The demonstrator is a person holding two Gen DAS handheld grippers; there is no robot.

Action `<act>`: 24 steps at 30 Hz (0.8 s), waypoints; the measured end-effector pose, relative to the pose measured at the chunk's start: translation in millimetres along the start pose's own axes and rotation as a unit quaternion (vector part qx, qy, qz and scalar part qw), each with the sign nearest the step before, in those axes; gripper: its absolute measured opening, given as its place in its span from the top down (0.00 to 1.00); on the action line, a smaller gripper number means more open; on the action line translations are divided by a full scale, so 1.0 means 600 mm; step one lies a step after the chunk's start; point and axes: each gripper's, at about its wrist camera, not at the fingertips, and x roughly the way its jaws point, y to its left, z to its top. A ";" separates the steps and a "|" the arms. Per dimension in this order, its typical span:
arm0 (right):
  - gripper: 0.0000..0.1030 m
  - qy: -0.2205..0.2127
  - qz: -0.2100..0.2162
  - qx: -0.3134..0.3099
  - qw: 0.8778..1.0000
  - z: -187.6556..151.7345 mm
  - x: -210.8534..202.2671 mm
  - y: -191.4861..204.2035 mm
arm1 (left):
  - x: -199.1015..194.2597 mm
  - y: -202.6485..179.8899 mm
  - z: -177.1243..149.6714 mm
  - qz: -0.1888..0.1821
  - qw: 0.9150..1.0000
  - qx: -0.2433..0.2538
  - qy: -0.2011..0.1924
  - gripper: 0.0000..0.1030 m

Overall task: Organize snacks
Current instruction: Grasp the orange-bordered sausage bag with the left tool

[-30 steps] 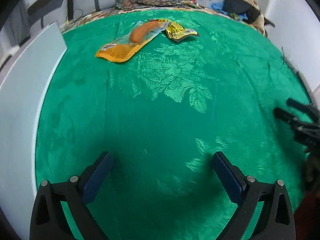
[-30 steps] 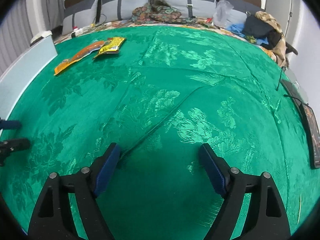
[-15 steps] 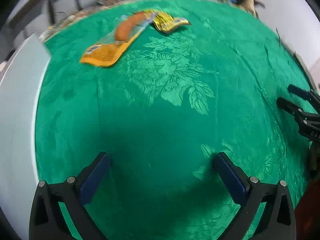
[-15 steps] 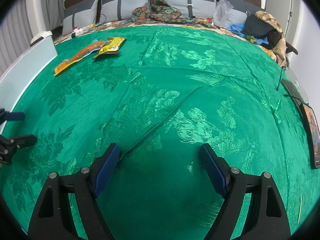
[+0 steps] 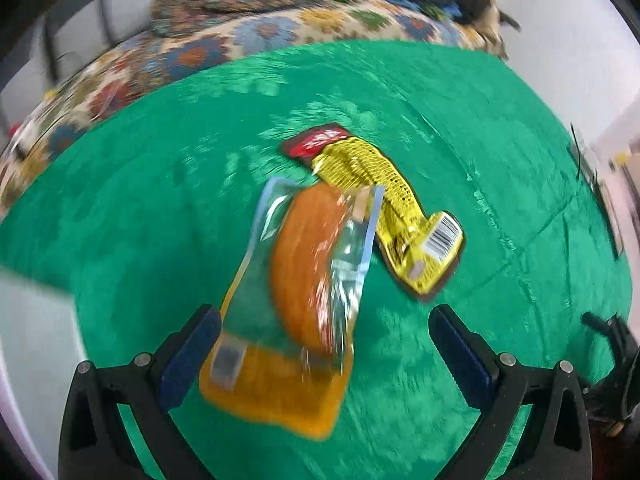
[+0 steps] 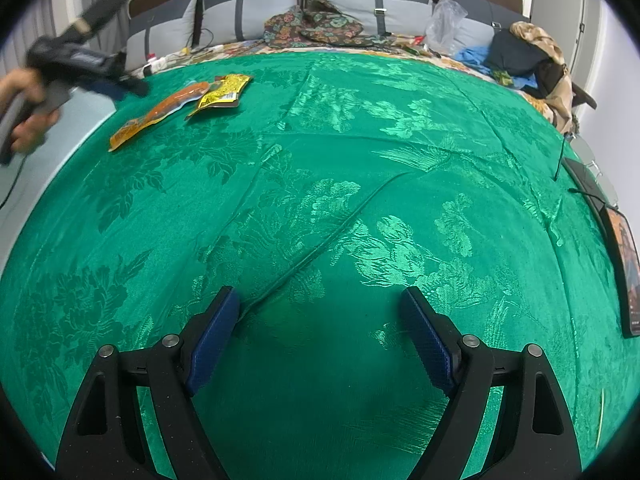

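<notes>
Two snack packs lie on the green cloth (image 6: 360, 160). One is a long orange sausage pack (image 5: 304, 280) with a clear top, the other a yellow pack (image 5: 396, 208) overlapped by it on the right. My left gripper (image 5: 324, 316) hovers open over the sausage pack's lower end, its pads clear of it; the picture is blurred. In the right wrist view both the sausage pack (image 6: 160, 114) and the yellow pack (image 6: 222, 92) sit far left, with the left gripper (image 6: 132, 84) held by a hand (image 6: 28, 116) beside them. My right gripper (image 6: 320, 300) is open over bare cloth.
A pale board (image 5: 32, 340) borders the cloth on the left. Grey cushions (image 6: 256, 8), patterned fabric (image 6: 316, 28), a plastic bag and clothes (image 6: 516, 56) line the far side. A dark flat device (image 6: 624, 264) and a thin cable lie at the right edge.
The left gripper has swept across the cloth to the two packs, which went from far and small to filling its view. The right gripper has stayed put and open.
</notes>
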 end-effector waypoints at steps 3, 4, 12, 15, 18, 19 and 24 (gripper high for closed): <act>0.17 0.000 0.000 0.000 1.000 0.000 0.000 -0.001 | 0.039 -0.006 0.028 0.012 0.999 0.039 0.015 0.00; 0.17 0.000 0.001 0.000 1.000 -0.001 0.000 -0.001 | 0.053 -0.003 0.036 0.014 0.999 0.044 0.020 0.00; 0.17 0.000 0.001 0.000 1.000 -0.002 0.001 0.000 | 0.087 0.021 0.050 0.030 0.999 0.032 -0.014 0.00; 0.17 0.000 0.002 0.000 1.000 -0.003 0.002 0.003 | 0.087 0.023 0.045 0.028 0.999 0.035 -0.027 0.00; 0.16 0.000 0.002 0.000 1.000 -0.003 0.002 0.002 | 0.084 0.020 0.037 0.030 0.999 0.027 -0.028 0.00; 0.16 0.000 0.002 0.000 1.000 -0.003 0.002 0.002 | 0.083 0.020 0.036 0.031 0.999 0.025 -0.023 0.00; 0.16 -0.001 0.002 0.000 1.000 -0.003 0.002 0.002 | 0.073 0.026 0.024 0.051 0.998 -0.022 -0.018 0.06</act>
